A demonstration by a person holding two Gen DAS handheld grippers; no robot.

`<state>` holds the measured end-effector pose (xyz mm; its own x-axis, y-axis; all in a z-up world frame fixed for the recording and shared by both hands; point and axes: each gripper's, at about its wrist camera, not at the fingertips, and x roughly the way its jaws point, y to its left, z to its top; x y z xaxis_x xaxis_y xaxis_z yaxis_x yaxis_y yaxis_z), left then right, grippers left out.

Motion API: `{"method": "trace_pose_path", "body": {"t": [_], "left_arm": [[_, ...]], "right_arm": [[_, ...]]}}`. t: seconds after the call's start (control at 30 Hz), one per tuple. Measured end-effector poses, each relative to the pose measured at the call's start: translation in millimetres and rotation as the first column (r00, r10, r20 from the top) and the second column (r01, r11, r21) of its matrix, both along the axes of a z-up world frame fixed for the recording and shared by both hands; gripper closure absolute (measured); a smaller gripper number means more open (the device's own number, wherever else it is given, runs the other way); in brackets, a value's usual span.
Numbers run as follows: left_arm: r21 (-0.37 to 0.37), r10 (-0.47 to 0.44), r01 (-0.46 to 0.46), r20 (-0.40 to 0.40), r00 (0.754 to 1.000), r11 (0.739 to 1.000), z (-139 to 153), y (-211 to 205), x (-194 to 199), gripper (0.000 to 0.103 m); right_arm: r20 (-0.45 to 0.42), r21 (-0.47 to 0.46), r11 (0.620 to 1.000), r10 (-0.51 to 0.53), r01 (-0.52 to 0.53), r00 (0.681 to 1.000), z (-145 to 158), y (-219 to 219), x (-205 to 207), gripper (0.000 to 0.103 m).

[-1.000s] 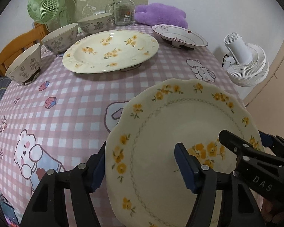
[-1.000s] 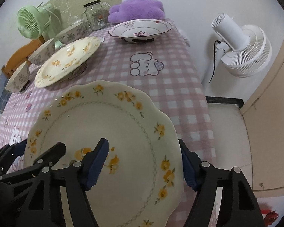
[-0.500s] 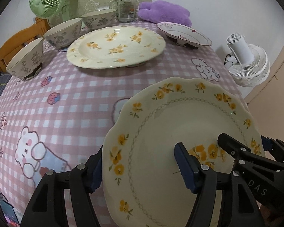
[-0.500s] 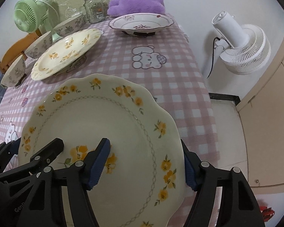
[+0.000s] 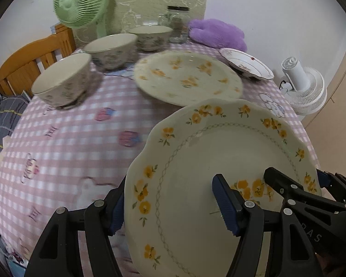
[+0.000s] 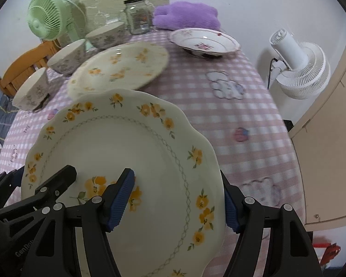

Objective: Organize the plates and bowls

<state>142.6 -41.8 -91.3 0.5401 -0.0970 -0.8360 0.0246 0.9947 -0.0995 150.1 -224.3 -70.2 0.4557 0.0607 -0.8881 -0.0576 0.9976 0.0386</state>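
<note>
Now both grippers hold one plate up in the air, over the table. The left gripper pinches the plate's left edge. The right gripper pinches its right edge. One finger goes on top and one goes under, so the plate cannot slip. Two grips are safer, I think, because the plate is wide and can break.

Just past the plate sits a big plate with the same yellow flowers. Stacking the held plate on it looks like the next job. Three bowls stand in a row to the left of the big plate. A small dish sits to its right.
</note>
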Motion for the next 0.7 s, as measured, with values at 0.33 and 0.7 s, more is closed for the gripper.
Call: {"method": "trace_pose_path", "body": {"t": [0.33, 0.7], "left_arm": [[0.005, -0.018, 0.018, 0.010, 1.000, 1.000, -2.9, 79.7, 1.1, 0.035], [0.001, 0.018, -0.018, -0.008, 1.000, 1.000, -15.1, 144.8, 4.5, 0.035]], "right_arm": [[0.011, 0.003, 1.000, -0.028, 0.028, 1.000, 1.2, 81.6, -6.1, 0.030], [0.004, 0.020, 0.999, -0.027, 0.027, 1.000, -11.5, 152.0, -0.7, 0.031]]}}
